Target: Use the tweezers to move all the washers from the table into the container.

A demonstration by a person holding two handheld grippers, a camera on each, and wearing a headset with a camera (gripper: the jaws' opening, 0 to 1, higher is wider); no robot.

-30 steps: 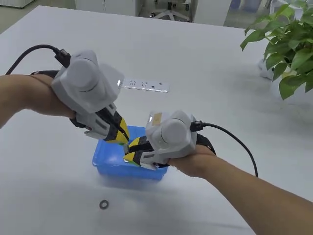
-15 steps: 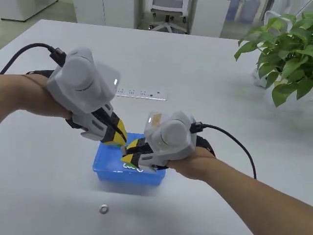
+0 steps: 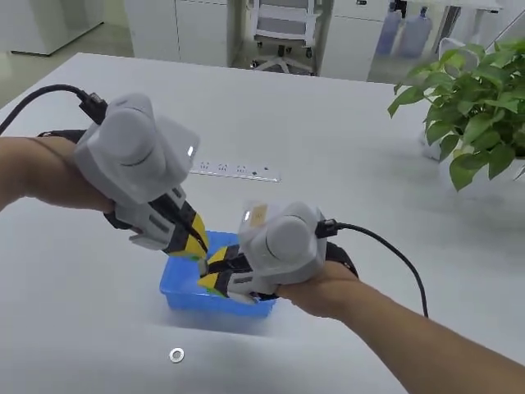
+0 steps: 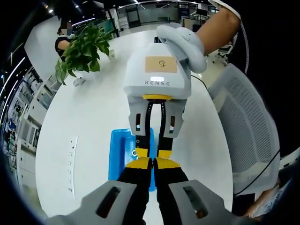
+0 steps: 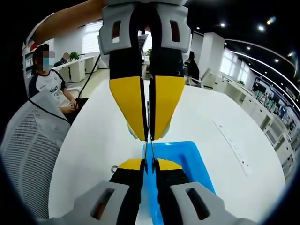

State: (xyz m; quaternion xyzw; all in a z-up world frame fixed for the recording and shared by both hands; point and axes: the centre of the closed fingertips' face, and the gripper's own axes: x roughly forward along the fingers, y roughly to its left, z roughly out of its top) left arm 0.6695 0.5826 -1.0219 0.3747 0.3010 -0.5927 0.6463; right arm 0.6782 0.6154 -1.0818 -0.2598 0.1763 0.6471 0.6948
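My clenched left gripper (image 3: 194,245) and right gripper (image 3: 210,276), grasping thin metal tweezers (image 5: 148,145), stay over the blue plastic container (image 3: 177,294). A small metal washer (image 3: 176,355) remains at its 6 o'clock.

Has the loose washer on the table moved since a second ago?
No. The washer lies at the same spot, just in front of the blue container, near its left corner; the head camera shifted, not the washer.

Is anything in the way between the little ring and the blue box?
Nothing visible. The washer lies on bare table near the container; the left gripper and right gripper hang over its open top.
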